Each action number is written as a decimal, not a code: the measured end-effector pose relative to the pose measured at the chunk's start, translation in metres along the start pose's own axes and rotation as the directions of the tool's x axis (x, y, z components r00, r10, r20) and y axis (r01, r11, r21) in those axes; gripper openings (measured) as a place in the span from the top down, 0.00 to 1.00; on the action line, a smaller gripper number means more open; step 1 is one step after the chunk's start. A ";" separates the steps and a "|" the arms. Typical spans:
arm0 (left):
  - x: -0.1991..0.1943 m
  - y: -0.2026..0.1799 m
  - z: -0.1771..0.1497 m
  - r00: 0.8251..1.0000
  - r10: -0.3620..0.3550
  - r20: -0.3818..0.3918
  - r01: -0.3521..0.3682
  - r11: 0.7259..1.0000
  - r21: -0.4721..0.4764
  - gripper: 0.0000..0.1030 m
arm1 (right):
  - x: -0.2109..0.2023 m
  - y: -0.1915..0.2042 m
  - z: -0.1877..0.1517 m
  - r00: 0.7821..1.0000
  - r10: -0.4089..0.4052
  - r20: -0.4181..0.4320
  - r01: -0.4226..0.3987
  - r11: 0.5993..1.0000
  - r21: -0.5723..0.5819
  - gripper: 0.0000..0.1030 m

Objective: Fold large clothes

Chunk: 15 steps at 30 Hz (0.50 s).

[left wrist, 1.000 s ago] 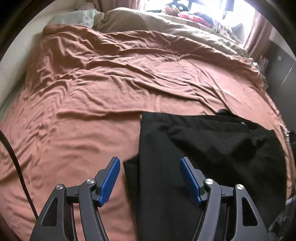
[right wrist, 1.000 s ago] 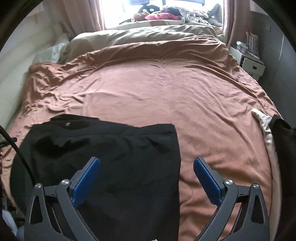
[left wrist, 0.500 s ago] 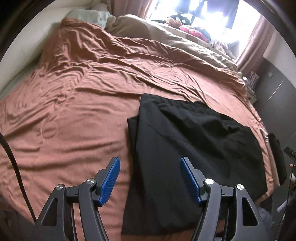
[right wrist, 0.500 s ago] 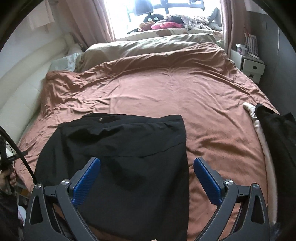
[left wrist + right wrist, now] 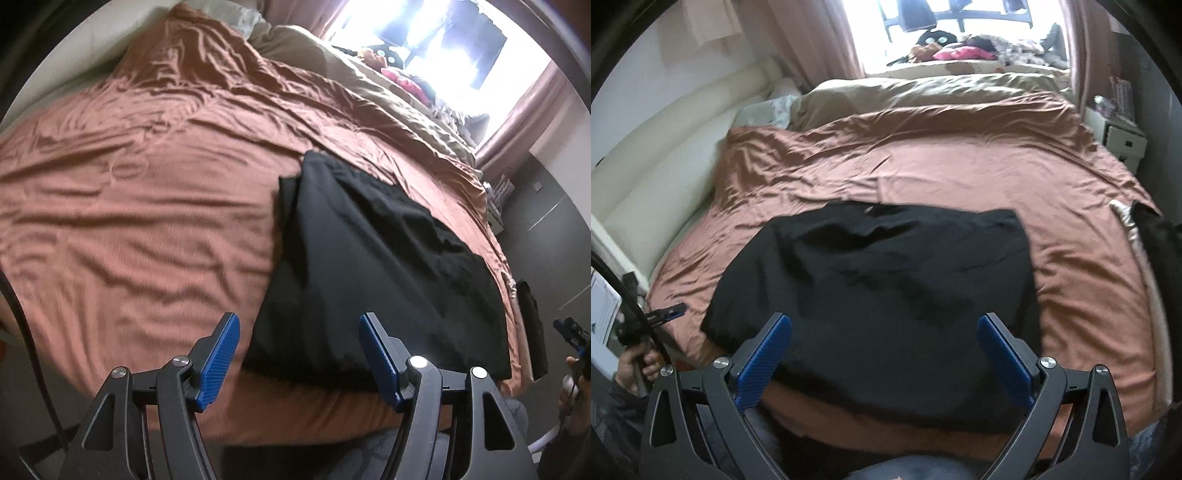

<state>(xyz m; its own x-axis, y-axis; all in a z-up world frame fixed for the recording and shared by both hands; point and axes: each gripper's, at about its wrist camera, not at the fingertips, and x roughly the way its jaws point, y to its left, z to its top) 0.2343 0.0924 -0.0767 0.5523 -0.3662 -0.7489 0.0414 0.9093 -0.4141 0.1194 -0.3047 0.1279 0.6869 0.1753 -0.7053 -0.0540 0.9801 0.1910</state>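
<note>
Two grippers I see | left gripper [image 5: 299, 354] jaws wide, empty | right gripper [image 5: 884, 356] jaws wide, empty | black garment [image 5: 879, 280] folded flat on brown bedcover [image 5: 960, 162]

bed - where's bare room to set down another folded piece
Widest bare patch: brown cover between the black garment and the beige duvet. A narrower strip lies between the garment and the pale and dark clothes at the right edge. The near edge is taken up by the garment.

Bed with rust-brown cover [image 5: 960, 162] and beige duvet [image 5: 923, 92]. Cream padded headboard [image 5: 683, 147] at left. Bright window [image 5: 923, 22], pink curtains [image 5: 812, 40]. White nightstand [image 5: 1123, 136] at right.
</note>
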 end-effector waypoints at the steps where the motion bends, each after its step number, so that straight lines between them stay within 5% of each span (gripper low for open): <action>1: 0.000 0.003 -0.005 1.000 -0.003 -0.003 0.003 1.000 -0.006 0.33 | 0.001 0.005 -0.003 1.000 0.014 -0.009 -0.014 1.000 -0.006 0.08; 3: 0.002 0.010 -0.014 1.000 -0.012 -0.011 0.012 1.000 -0.022 0.33 | 0.008 0.015 -0.010 0.999 0.034 -0.036 -0.034 0.999 -0.020 0.15; 12: 0.013 0.028 -0.045 0.998 -0.054 -0.022 0.052 0.996 -0.067 0.33 | 0.043 0.040 -0.027 0.993 0.031 -0.115 -0.038 0.997 -0.062 0.16; 15: 0.015 0.028 -0.051 0.997 -0.070 -0.012 0.069 0.995 -0.066 0.35 | 0.065 0.047 -0.031 0.987 0.008 -0.161 -0.019 0.998 -0.065 0.39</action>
<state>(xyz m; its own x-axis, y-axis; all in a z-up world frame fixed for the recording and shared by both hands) 0.2016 0.1026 -0.1260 0.5377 -0.4313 -0.7245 0.0240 0.8668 -0.4981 0.1395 -0.2441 0.0700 0.5605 0.1962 -0.8046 -0.1141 0.9806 0.1597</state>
